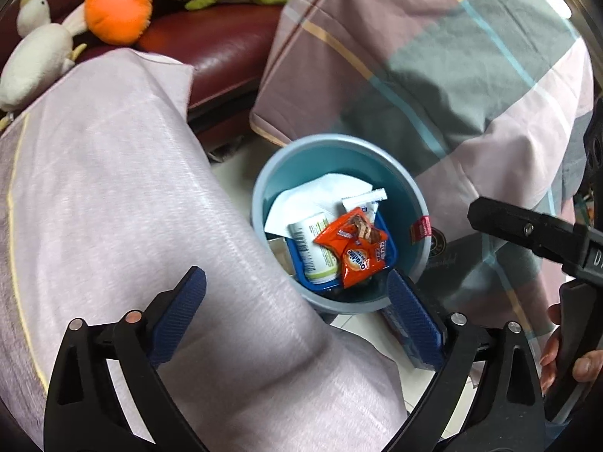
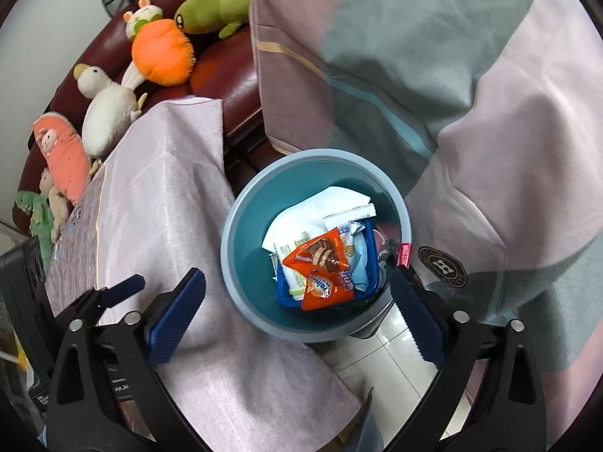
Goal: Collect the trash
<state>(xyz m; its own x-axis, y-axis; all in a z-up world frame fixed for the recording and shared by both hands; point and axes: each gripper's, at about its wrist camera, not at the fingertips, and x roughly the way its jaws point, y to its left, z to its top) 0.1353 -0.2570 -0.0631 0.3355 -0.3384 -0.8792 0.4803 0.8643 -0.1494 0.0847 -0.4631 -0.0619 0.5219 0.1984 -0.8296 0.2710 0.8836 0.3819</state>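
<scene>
A round blue bin (image 1: 331, 141) stands on the floor beside the cloth-covered table. It holds an orange snack wrapper (image 1: 354, 248), a white labelled container (image 1: 311, 248), white paper (image 1: 324, 192) and a blue tray (image 1: 389, 241). My left gripper (image 1: 296, 277) hangs open above the bin's near rim with nothing between its blue pads. In the right wrist view the same bin (image 2: 316, 154) and orange wrapper (image 2: 320, 275) lie below my right gripper (image 2: 297, 277), which is open and holds nothing. Part of the right gripper's black body (image 1: 527, 233) shows at the right of the left wrist view.
A pink tablecloth (image 1: 113, 188) hangs over the table's edge left of the bin. Behind it is a maroon sofa (image 1: 218, 49) with several plush toys (image 1: 117, 7). A plaid blanket (image 1: 452, 75) drapes right of the bin. Pale floor tiles (image 2: 395, 346) show below. A hand (image 1: 588, 365) is at the right edge.
</scene>
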